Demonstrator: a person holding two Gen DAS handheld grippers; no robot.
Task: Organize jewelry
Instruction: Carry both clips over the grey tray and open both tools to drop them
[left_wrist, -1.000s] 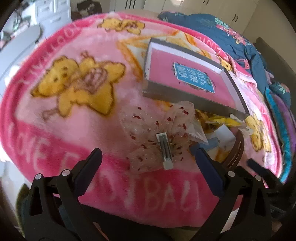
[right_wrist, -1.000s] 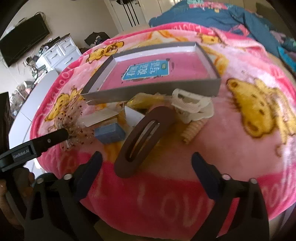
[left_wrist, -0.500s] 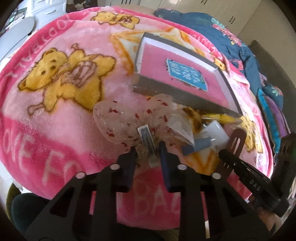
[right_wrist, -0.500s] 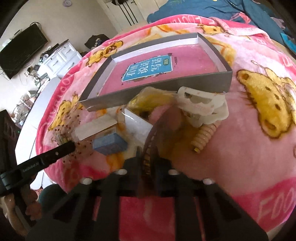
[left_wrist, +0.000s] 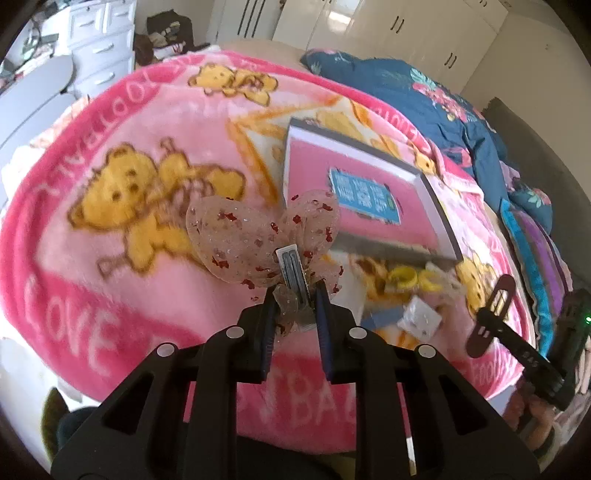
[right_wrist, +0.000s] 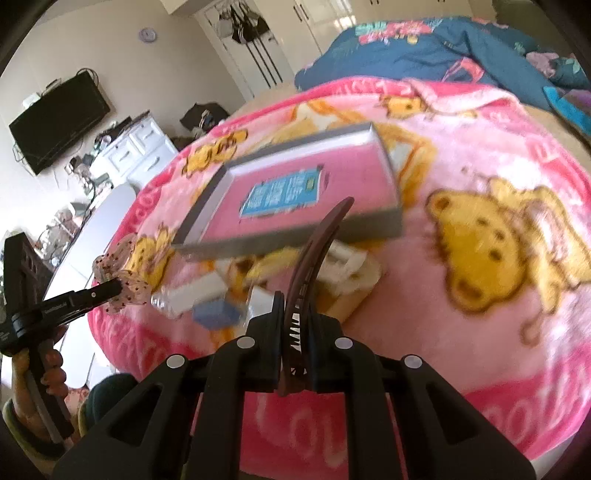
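Note:
My left gripper (left_wrist: 295, 299) is shut on a sheer bow hair clip (left_wrist: 255, 236) with red specks and holds it above the pink blanket. The bow also shows in the right wrist view (right_wrist: 118, 273). My right gripper (right_wrist: 295, 310) is shut on a brown oval hair clip (right_wrist: 314, 254), lifted edge-on; the clip also shows in the left wrist view (left_wrist: 493, 317). A grey box with a pink bottom (left_wrist: 369, 192) (right_wrist: 303, 192) lies open beyond both. More accessories stay in a pile in front of the box: yellow rings (left_wrist: 406, 275), a white claw clip (right_wrist: 343, 262).
A pink bear-print blanket (left_wrist: 122, 192) covers the bed. A blue block (right_wrist: 214, 314) and small white boxes (left_wrist: 421, 315) lie in the pile. A blue floral duvet (left_wrist: 443, 103) is bunched at the far right. White drawers (right_wrist: 140, 147) and a wall screen (right_wrist: 59, 122) stand at the left.
Both grippers closed from wide open: the left on the bow clip, the right on the brown clip. Both clips have been lifted off the blanket.

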